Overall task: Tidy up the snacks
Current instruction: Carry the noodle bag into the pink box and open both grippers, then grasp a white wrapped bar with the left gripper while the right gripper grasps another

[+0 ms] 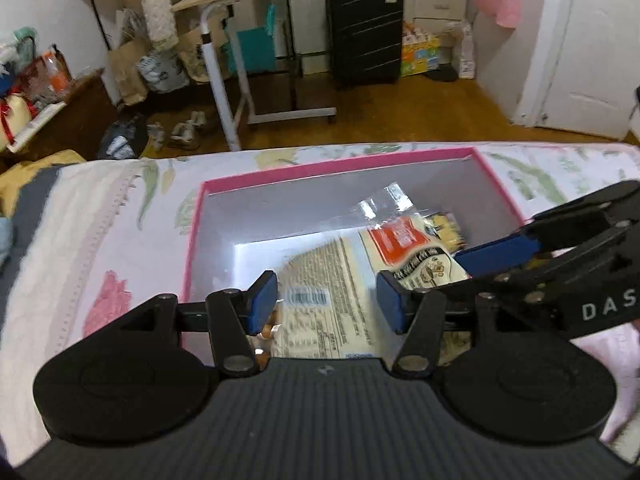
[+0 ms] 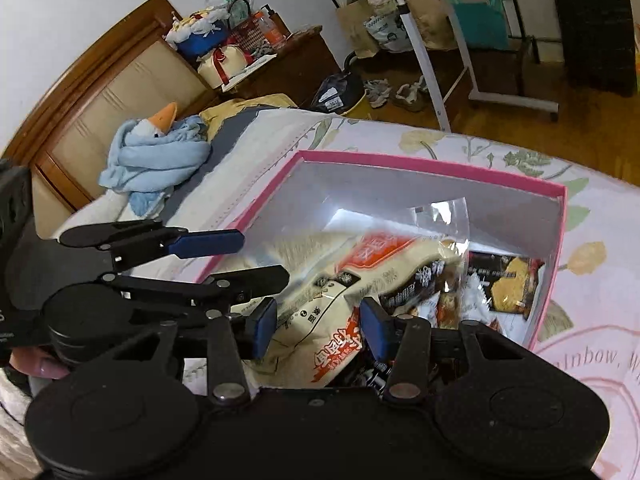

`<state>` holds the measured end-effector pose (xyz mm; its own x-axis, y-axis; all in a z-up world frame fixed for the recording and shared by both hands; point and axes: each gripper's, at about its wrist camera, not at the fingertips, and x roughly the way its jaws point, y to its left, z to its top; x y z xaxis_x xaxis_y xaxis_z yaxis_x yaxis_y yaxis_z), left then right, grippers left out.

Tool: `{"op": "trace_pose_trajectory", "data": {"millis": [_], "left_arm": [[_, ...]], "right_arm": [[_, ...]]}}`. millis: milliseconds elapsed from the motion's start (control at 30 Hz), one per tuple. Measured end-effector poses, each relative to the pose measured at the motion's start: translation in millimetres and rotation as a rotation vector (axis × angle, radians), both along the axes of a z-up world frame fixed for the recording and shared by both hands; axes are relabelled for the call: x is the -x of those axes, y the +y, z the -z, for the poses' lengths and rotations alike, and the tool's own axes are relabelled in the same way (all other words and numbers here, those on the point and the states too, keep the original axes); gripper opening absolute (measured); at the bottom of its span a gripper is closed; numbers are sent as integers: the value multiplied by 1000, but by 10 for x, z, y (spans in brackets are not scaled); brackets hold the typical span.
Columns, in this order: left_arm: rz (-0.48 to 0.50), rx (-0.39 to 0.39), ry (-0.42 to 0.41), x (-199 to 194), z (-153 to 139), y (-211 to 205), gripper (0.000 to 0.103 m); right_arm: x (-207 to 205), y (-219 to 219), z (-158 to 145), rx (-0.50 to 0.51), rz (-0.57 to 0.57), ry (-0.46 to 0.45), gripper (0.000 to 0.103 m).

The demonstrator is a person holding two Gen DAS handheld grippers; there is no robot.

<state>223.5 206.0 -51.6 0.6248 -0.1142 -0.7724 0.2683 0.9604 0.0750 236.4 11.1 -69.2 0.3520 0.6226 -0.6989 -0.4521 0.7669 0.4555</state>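
A pink-rimmed box [image 1: 340, 166] [image 2: 420, 162] with white walls sits on the flowered bedspread. Inside lie a cream snack bag [image 1: 320, 300] with a barcode, a cream bag with an orange label [image 1: 404, 246] [image 2: 332, 300], a clear plastic wrapper [image 1: 360, 208] [image 2: 440, 216] and a dark yellow packet [image 2: 508, 284]. My left gripper [image 1: 326, 302] is open above the barcode bag, holding nothing. My right gripper [image 2: 318, 320] is open, its pads either side of the cream orange-label bag without closing on it. Each gripper shows in the other's view, right [image 1: 496, 250], left [image 2: 208, 244].
The bed [image 1: 100, 240] carries a blue towel with a toy duck [image 2: 156, 152] near the wooden headboard. Beyond the bed's edge stand a rolling desk [image 1: 240, 60], a black suitcase [image 1: 364, 36], bags, shoes and a white door [image 1: 592, 40].
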Motion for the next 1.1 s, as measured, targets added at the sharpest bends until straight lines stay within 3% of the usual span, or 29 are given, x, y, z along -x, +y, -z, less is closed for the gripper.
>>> {"op": "trace_pose_trajectory", "data": {"millis": [200, 433, 667, 867, 1100], "left_arm": [[32, -63, -31, 262, -8, -151, 58], [77, -3, -43, 620, -379, -405, 59], [207, 65, -27, 902, -684, -913, 59], [349, 101, 28, 1036, -677, -1566, 59], [466, 145, 105, 1062, -256, -2425, 59]], "right_arm": [[210, -81, -176, 85, -35, -76, 55], [711, -514, -619, 158, -39, -171, 57], [1283, -1290, -885, 189, 38, -227, 58], [1667, -1996, -826, 228, 157, -234, 60], [1892, -2812, -391, 169, 364, -177, 65]]}}
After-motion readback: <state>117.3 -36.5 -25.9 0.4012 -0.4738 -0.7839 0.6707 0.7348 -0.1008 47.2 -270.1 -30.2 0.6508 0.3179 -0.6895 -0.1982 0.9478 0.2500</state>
